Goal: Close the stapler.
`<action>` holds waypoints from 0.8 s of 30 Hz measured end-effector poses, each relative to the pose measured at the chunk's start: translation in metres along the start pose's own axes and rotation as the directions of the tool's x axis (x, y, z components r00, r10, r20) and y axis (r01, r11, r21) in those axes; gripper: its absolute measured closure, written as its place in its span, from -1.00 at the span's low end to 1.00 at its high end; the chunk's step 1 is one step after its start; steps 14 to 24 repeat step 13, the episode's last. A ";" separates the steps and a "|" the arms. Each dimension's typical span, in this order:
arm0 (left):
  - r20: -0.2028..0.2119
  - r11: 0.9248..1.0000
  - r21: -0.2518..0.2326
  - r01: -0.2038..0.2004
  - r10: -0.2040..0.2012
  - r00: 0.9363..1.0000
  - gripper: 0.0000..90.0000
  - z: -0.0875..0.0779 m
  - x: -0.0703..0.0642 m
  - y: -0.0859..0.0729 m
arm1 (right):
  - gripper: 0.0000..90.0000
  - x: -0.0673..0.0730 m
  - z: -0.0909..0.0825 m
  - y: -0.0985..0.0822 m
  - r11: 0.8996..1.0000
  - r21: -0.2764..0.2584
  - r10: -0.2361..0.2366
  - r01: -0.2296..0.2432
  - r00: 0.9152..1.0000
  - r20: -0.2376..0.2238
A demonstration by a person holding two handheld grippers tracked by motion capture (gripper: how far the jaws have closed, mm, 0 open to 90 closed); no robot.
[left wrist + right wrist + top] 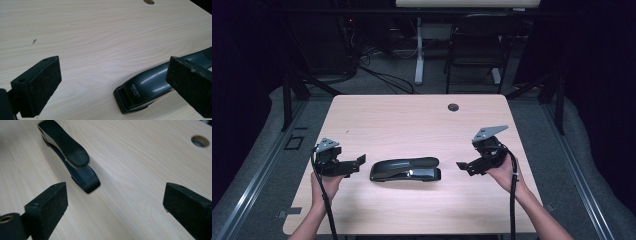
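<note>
The stapler [406,170] lies flat mid-surface [412,120], long axis running side to side between your hands. Your left gripper [360,161] sits just beside its end, the right gripper [462,166] a little farther off. Both sets of fingers [40,87] are spread, holding nothing.

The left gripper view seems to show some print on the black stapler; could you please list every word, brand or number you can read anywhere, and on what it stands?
"deli": pale brand print near the end of the glossy black plastic stapler.
A smaller line below it: too small to read.
</note>
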State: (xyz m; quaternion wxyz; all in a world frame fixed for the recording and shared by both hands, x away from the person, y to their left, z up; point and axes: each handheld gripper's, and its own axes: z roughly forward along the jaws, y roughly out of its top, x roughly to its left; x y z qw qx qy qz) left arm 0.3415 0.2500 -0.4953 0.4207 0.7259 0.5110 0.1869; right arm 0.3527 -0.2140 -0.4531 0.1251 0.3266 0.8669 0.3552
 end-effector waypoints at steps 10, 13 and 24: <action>-0.005 1.000 -0.014 0.025 -0.025 1.000 -1.00 0.005 0.008 -0.004 | -1.00 -0.023 0.009 -0.050 0.984 0.160 0.068 -0.081 0.994 0.089; -0.010 0.999 -0.021 0.044 -0.044 0.999 -1.00 0.007 0.013 -0.005 | -1.00 -0.029 0.017 -0.057 0.978 0.186 0.076 -0.095 0.991 0.106; -0.010 0.999 -0.021 0.044 -0.044 0.999 -1.00 0.007 0.013 -0.005 | -1.00 -0.029 0.017 -0.057 0.978 0.186 0.076 -0.095 0.991 0.106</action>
